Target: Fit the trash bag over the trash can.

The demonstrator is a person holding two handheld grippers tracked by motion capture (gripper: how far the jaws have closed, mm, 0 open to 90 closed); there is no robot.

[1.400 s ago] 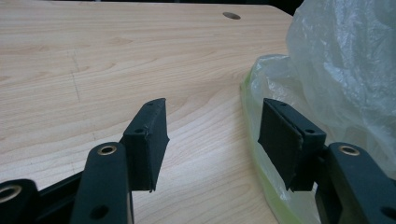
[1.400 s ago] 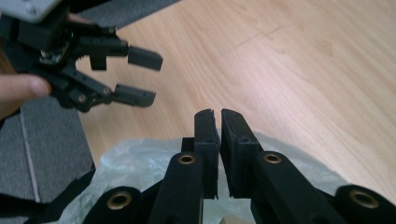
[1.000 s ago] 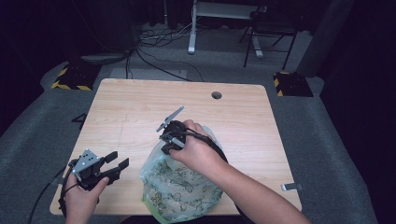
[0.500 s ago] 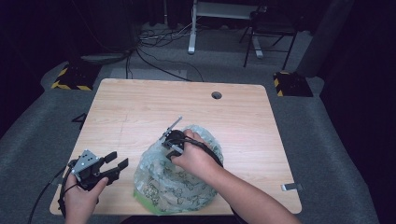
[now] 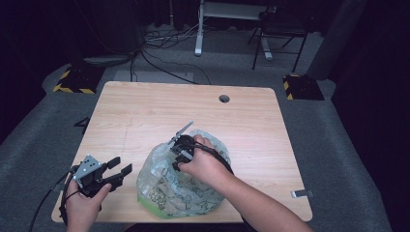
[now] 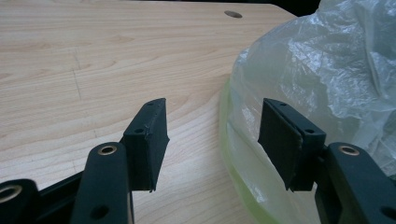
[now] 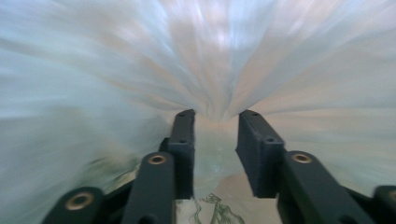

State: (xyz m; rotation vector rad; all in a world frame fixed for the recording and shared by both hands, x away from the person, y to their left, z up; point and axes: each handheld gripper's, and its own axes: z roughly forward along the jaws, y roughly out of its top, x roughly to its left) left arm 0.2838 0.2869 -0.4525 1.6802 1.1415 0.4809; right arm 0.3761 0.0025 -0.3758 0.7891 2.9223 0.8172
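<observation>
One clear plastic bag (image 5: 181,186) lies at the desk's (image 5: 145,111) six o'clock edge, contents blurred. The right gripper (image 5: 180,149), jaws just opening, straddles gathered film unpinched; the left gripper (image 5: 116,170) rests released at eight o'clock.

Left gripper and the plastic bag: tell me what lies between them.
Bare wooden table alone in the high view: the left gripper, jaws open, sits just short of the plastic bag.

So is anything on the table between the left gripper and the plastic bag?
Nothing visible. The left gripper sits open beside the plastic bag, with bare table between them; the bag's green-edged side already lies next to one jaw.
</observation>
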